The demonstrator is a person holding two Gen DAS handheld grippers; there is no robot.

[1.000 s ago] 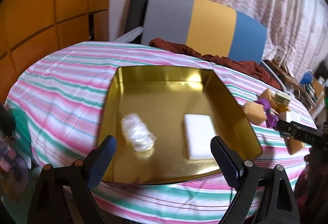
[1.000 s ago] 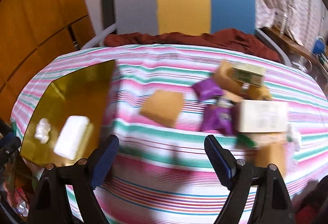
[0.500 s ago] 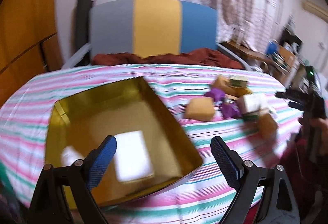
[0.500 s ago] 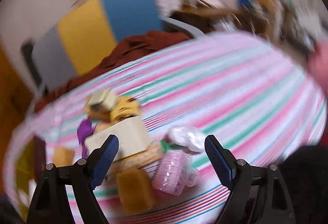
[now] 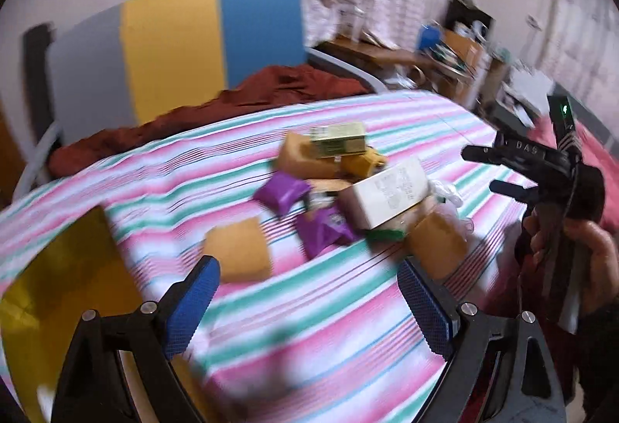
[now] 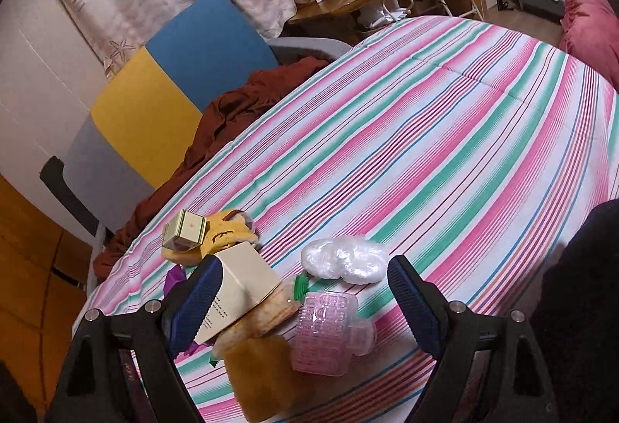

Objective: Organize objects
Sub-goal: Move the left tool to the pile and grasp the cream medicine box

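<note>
On the striped surface (image 6: 445, 121), a heap of small things lies at the lower left of the right wrist frame. A cream box (image 6: 240, 291) leans on a tan packet (image 6: 267, 310), with a pink ribbed plastic case (image 6: 329, 334) just right of it and a clear crinkled wrapper (image 6: 344, 260) above that. An ochre block (image 6: 263, 380) sits at the bottom edge, and a small green-edged box (image 6: 185, 229) rests on a yellow pouch (image 6: 228, 233) at the heap's far end. The right tongs (image 6: 305, 303) hang spread wide over this heap, nothing clamped; the pink case shows between their blue pads (image 6: 410, 299), apart from both.

From the left wrist frame, which is blurred, the same heap lies at centre, with two purple sachets (image 5: 282, 190) and a separate ochre square (image 5: 240, 249) nearer the camera. The left tongs (image 5: 305, 303) are likewise spread and empty above the stripes. A gold tray (image 5: 58, 287) fills the lower left corner. At the right edge a hand (image 5: 580, 241) holds the other tool. A chair back (image 5: 174, 43) in grey, yellow and blue stands behind, with a rust-brown cloth (image 5: 232, 105) below it.
</note>
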